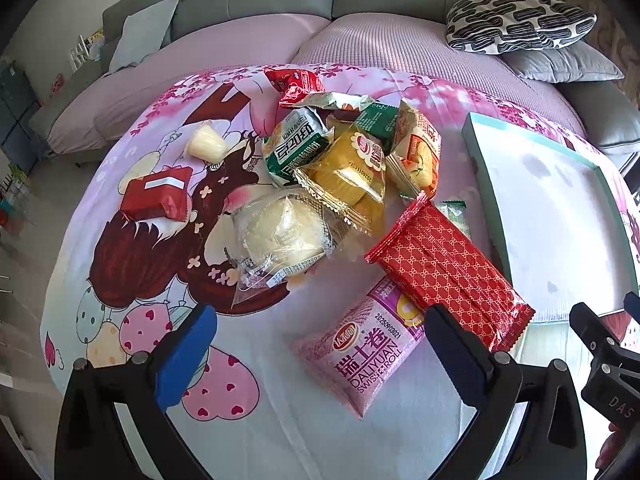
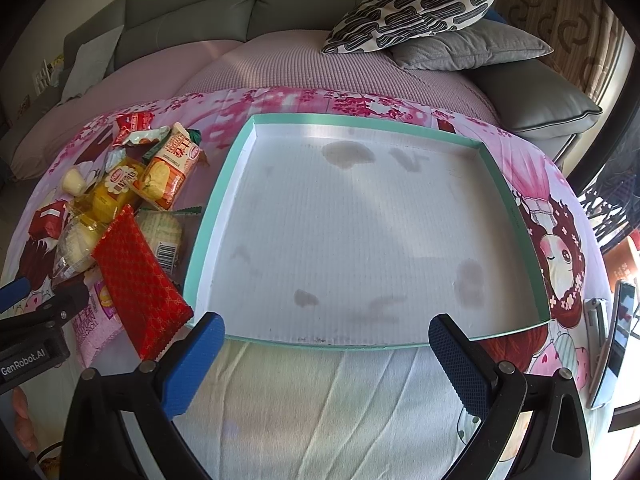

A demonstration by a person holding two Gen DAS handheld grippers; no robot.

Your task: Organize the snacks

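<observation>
The pink roll (image 1: 362, 354) lies lower centre between the wide, empty left gripper's (image 1: 320, 354) fingers, its long axis slanting up-right; the right gripper (image 2: 326, 360), equally wide, faces the tray (image 2: 208, 240).

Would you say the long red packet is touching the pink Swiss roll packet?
Touching. In the left wrist view the red packet lies across the pink packet's upper right corner, covering part of it; the right wrist view shows the same overlap.
</observation>
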